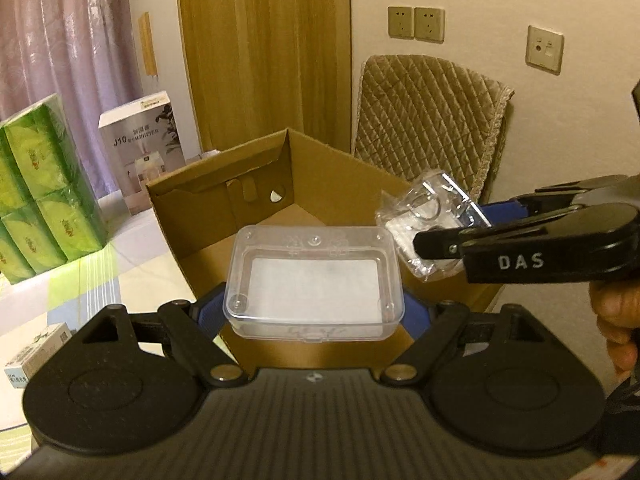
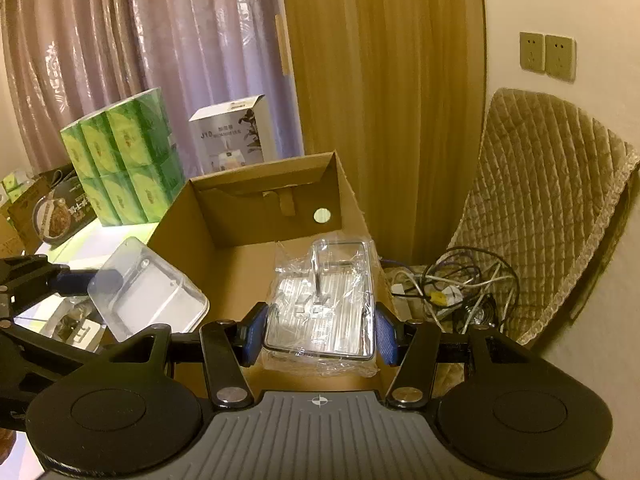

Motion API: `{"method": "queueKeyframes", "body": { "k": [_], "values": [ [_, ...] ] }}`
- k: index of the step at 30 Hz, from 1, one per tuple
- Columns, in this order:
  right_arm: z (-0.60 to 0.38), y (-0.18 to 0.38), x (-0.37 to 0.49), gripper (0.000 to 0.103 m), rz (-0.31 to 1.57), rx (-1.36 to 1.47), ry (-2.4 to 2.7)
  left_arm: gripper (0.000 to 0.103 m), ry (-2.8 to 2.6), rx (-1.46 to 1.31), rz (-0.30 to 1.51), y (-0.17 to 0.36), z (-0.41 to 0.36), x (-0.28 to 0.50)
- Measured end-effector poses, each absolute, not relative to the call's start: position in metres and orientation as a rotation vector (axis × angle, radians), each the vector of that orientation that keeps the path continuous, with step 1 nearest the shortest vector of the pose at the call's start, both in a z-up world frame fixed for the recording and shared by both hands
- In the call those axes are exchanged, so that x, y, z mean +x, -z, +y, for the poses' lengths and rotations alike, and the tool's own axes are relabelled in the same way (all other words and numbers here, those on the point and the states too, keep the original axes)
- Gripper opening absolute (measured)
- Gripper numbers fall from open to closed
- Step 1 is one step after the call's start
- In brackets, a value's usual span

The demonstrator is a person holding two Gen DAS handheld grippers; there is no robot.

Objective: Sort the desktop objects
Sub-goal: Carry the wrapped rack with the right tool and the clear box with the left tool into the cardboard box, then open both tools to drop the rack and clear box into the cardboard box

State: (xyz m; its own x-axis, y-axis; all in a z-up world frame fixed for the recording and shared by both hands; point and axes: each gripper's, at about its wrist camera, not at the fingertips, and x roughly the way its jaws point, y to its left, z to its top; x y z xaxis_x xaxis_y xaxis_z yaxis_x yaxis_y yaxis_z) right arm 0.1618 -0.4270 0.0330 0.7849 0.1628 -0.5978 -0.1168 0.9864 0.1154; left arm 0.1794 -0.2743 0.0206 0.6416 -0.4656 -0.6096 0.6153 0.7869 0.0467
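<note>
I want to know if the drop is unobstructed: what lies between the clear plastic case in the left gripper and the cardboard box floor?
Nothing: in the left wrist view the clear plastic case hangs over the cardboard box, whose visible floor is bare.

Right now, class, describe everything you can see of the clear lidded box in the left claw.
The clear box is a shallow rectangular case of see-through plastic with rounded corners, a raised rim and small round studs at the corners. It looks closed, with something white and flat showing through it. It is tilted, pinched at both ends between the left claw's blue pads, above the near edge of the open carton.
</note>
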Motion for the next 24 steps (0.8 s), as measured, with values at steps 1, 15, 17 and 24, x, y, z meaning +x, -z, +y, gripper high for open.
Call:
{"method": "queueKeyframes", "body": {
  "k": [1, 15, 17, 24],
  "values": [
    [-0.427, -0.033, 0.162, 0.052, 0.652, 0.073, -0.15, 0.085, 0.619, 0.26, 0.619, -0.02, -0.274, 0.18],
    [-0.422, -0.032, 0.159, 0.052, 0.659, 0.067, -0.163, 0.092, 0.57, 0.22, 0.567, -0.033, -0.241, 0.168],
    [-0.42, -0.032, 0.159, 0.052, 0.659, 0.065, -0.165, 0.092, 0.565, 0.21, 0.567, -0.034, -0.238, 0.165],
    [-0.421, -0.035, 0.161, 0.059, 0.635, 0.087, -0.17, 0.092, 0.551, 0.195, 0.575, -0.034, -0.228, 0.157]
  ]
}}
